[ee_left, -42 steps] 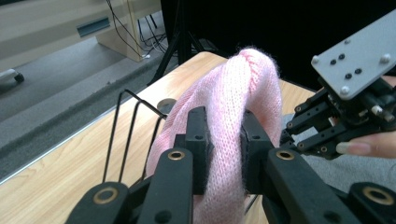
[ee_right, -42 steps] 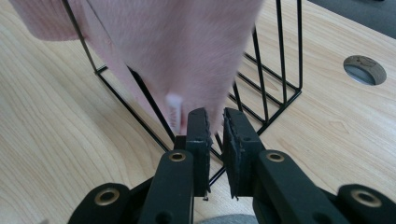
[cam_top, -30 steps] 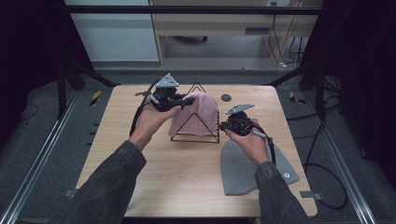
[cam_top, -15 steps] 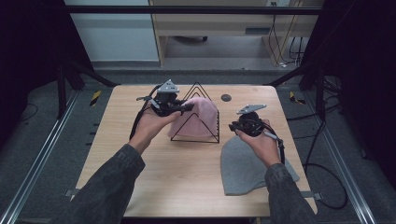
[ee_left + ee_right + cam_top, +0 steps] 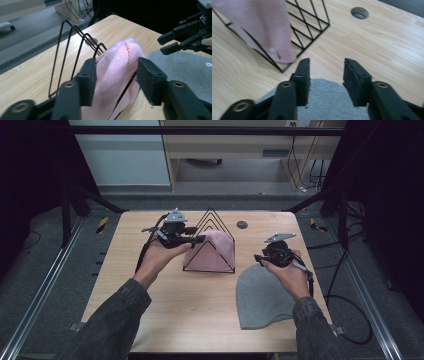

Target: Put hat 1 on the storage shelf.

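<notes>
A pink knit hat (image 5: 215,251) is draped over the front of a black wire rack (image 5: 210,220) at mid table. My left gripper (image 5: 200,239) reaches in from the left at the hat's top. In the left gripper view the jaws (image 5: 117,65) stand open, with the pink hat (image 5: 120,57) rising between and just beyond them. A grey knit hat (image 5: 265,295) lies flat at the right. My right gripper (image 5: 257,257) hovers open over its top edge; the right gripper view (image 5: 325,62) has the grey hat (image 5: 327,100) under the jaws.
The wooden table (image 5: 200,320) has a round cable hole (image 5: 242,224) behind the rack. The rack's rear wire triangles (image 5: 72,42) stand bare. Black frame posts and cables flank the table. Bare wood lies in front of the rack and at the left.
My right gripper has drawn away from the rack to the right, over the grey hat. My left gripper has eased slightly back toward the person. The pink hat stays on the rack.
</notes>
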Demonstrator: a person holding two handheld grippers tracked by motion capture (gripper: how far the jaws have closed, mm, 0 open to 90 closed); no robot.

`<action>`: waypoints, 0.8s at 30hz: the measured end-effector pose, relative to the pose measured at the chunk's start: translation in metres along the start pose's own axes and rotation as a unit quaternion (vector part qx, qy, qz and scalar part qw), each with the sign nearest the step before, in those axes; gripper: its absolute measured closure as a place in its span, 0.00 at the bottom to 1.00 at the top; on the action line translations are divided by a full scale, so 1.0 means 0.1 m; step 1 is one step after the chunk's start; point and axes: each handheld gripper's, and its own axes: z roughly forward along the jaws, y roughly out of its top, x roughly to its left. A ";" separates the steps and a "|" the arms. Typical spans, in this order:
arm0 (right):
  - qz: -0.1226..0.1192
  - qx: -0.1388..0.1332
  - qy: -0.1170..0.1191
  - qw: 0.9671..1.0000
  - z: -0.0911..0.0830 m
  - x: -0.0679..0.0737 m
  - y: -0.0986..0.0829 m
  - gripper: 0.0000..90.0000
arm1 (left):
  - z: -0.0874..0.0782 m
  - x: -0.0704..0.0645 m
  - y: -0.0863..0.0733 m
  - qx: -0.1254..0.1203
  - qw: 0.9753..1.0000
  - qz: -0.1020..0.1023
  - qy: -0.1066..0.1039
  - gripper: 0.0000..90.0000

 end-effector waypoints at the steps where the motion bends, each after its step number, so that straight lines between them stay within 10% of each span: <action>1: 0.009 0.007 -0.005 1.000 0.00 -0.03 -0.02 0.56 | -0.03 0.00 -0.01 0.002 1.000 0.002 0.004 0.46; 12: 0.049 0.056 -0.016 0.997 0.06 -0.36 -0.27 0.35 | -0.45 -0.05 -0.55 0.023 0.999 0.010 0.039 0.17; 24: 0.093 0.092 -0.002 0.991 0.27 -0.63 -0.54 0.45 | -0.71 0.04 -1.37 0.047 0.997 -0.029 0.050 0.10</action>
